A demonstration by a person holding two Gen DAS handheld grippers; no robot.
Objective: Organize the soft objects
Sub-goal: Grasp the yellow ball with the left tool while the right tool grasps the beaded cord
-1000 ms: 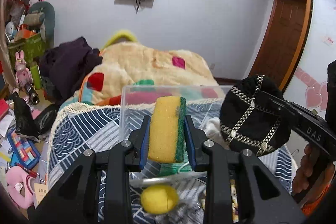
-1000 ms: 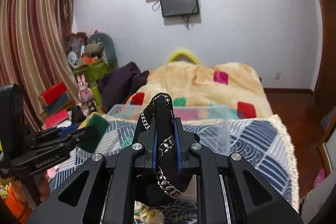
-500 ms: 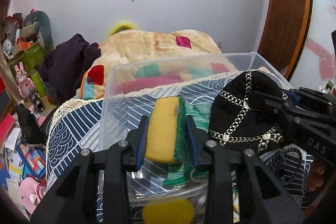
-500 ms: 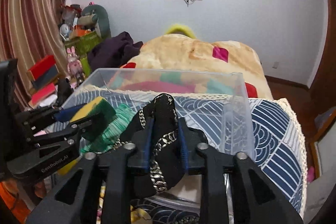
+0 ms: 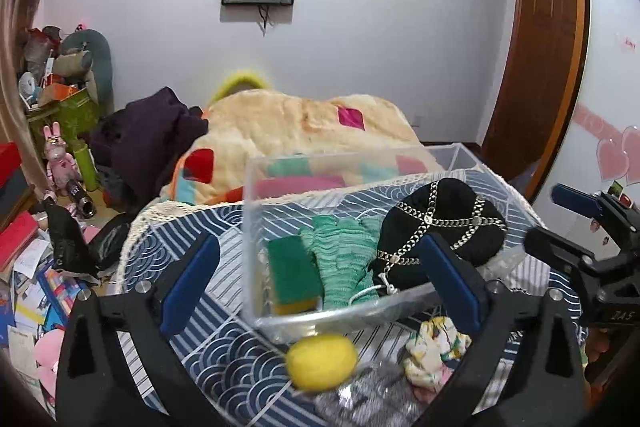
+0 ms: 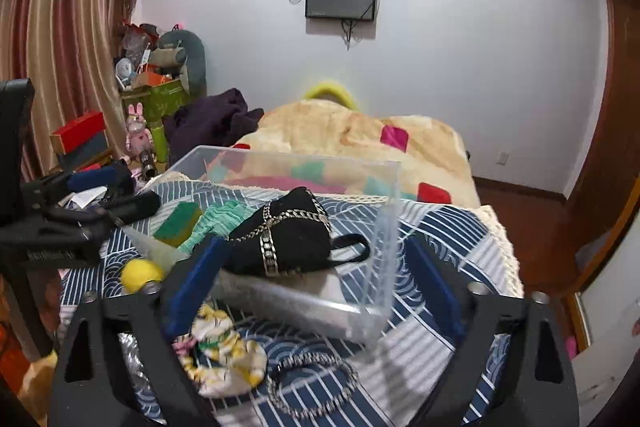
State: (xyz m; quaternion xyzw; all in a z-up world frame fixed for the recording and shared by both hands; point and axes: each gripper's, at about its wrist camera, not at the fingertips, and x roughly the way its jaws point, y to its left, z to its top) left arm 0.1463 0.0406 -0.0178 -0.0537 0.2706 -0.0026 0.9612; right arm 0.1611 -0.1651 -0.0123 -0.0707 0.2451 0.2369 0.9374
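A clear plastic box [image 5: 460,157] [image 6: 390,227] stands on the blue patterned cloth. In it lie a yellow-and-green sponge [image 5: 292,273] [image 6: 176,219], a green knitted cloth [image 5: 344,255] [image 6: 218,217] and a black cap with silver chains [image 5: 444,223] [image 6: 288,239]. My left gripper [image 5: 320,275] is open and empty just in front of the box. My right gripper [image 6: 316,283] is open and empty at the box's near right corner. A yellow ball [image 5: 322,357] [image 6: 140,275] and a floral scrunchie [image 5: 434,353] [image 6: 220,355] lie outside the box.
A silver chain [image 6: 316,383] lies on the cloth near the scrunchie. A grey fabric piece [image 5: 368,399] lies at the near edge. Behind the table is a bed with a beige blanket [image 5: 304,123]. Clutter fills the floor at left [image 5: 36,267].
Both grippers have opened and drawn back. The sponge and the black cap, held before, now lie in the box.
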